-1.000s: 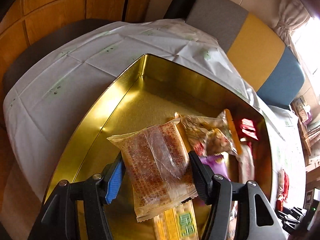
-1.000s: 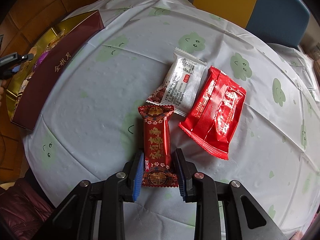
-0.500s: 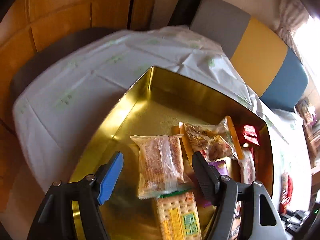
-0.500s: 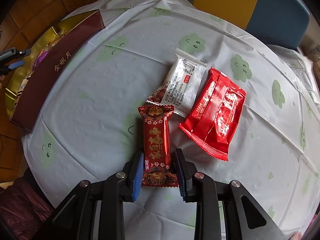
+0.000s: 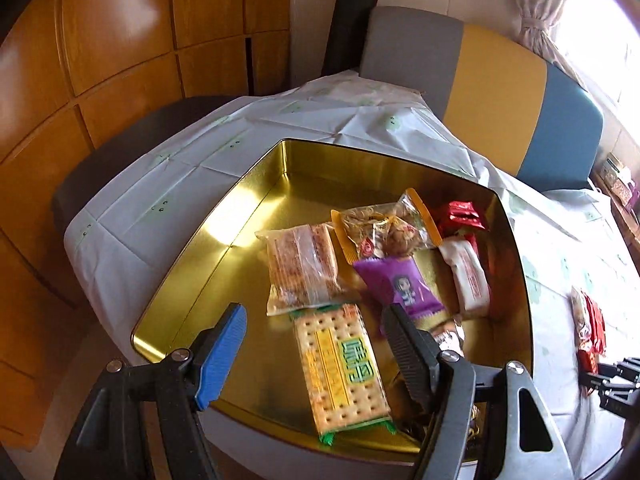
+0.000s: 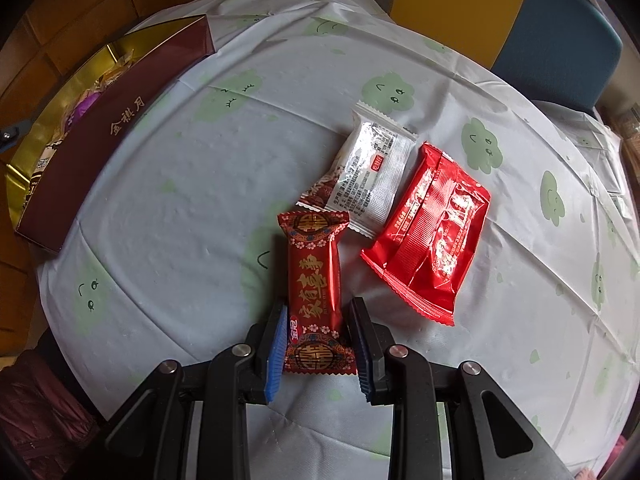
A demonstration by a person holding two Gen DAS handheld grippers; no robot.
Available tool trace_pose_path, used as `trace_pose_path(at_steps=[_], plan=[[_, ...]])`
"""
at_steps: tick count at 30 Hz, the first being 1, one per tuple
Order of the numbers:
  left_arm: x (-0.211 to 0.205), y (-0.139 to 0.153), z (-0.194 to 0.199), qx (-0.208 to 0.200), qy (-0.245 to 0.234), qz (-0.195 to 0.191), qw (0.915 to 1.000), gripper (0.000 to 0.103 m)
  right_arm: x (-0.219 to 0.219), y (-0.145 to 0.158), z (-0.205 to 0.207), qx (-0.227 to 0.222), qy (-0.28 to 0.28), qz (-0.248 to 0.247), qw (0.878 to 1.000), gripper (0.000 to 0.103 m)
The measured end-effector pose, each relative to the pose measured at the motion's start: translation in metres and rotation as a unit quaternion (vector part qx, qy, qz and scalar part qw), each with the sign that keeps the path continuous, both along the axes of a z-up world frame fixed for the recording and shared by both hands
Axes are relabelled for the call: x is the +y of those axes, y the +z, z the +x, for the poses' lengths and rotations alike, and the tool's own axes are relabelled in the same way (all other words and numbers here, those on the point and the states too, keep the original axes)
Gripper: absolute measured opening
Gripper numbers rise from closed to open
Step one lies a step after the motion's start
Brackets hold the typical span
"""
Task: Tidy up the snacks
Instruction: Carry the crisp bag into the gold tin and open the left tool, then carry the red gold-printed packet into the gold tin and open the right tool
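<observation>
— Where do we stand on the left?
— Our left gripper (image 5: 316,344) has just opened its jaws wide; nothing sits between them. The clear-wrapped cake (image 5: 302,266) lies in the gold tin (image 5: 192,248), touching the cracker pack (image 5: 340,364).
— And the right?
— Our right gripper (image 6: 318,344) has its jaws clamped on the dark red snack (image 6: 316,292), lying on the worktop (image 6: 180,200) beside the white packet (image 6: 368,172).

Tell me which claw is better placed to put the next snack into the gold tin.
Right. The right claw is already shut on the dark red patterned snack packet on the tablecloth, ready to carry. The left claw hangs open and empty over the gold tin.
</observation>
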State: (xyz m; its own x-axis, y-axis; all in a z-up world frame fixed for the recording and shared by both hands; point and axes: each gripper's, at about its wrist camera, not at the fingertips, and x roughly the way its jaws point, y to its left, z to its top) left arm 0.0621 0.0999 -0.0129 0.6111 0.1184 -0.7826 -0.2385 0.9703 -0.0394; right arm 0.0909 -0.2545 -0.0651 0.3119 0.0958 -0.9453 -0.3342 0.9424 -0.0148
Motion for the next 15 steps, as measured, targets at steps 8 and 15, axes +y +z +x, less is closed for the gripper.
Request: trace_pose_path(at_steps=[8, 15], plan=[[-0.016, 0.0, -0.015, -0.012, -0.019, 0.019, 0.9996, 0.072, 0.001, 0.0, -0.002, -0.009, 0.008, -0.007, 1.0, 0.03], [-0.024, 0.002, -0.019, -0.018, -0.033, 0.022, 0.999, 0.072, 0.002, -0.002, -0.004, -0.012, 0.008, -0.005, 1.0, 0.03]])
